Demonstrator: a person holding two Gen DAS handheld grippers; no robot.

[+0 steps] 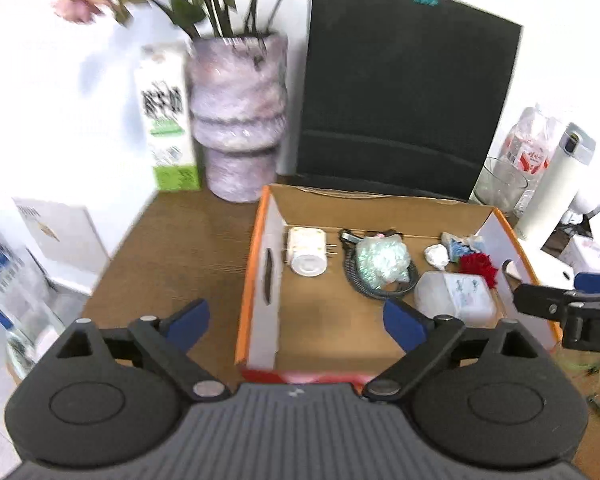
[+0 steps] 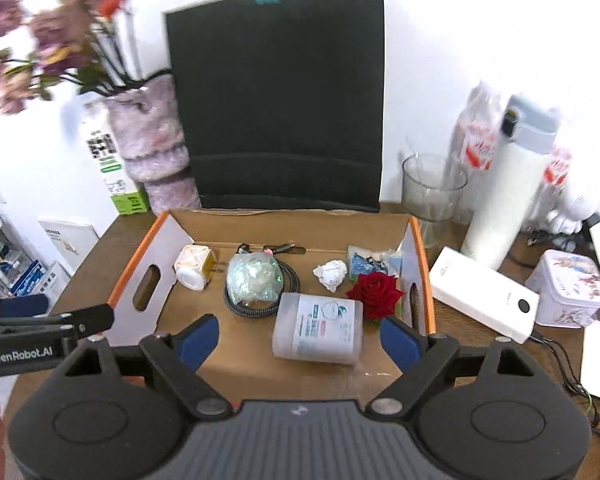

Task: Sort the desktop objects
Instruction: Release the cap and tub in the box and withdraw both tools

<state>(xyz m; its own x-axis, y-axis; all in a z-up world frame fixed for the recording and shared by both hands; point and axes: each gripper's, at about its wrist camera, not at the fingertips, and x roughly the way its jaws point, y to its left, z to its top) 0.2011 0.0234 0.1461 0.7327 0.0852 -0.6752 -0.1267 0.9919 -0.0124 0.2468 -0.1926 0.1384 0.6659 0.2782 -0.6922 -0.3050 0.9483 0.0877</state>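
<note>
Both claws hang wide and empty over the near edge of the cardboard tray point(image 2: 416, 248), and the right claw point(image 2: 300, 334) is nearer the clear wipes tub point(image 2: 318, 330), lying on its side just ahead, long axis left-right, than the left claw point(image 1: 296, 326).

The box point(image 2: 284, 220) sits on the table point(image 1: 180, 240). In the box, the plug point(image 2: 194, 266) lies at the left, the cable point(image 2: 252, 300) under a bag point(image 2: 254, 278) in the middle, the paper ball point(image 2: 332, 274) and rose point(image 2: 376, 294) at the right, the pack point(image 2: 318, 330) nearest the front. Behind the box stands the carrier bag point(image 2: 276, 100), with the vase point(image 2: 156, 140) and carton point(image 2: 116, 168) behind its left corner. Right of the box are the glass point(image 2: 432, 188), flask point(image 2: 508, 184), power bank point(image 2: 484, 300) and tin point(image 2: 568, 288).
</note>
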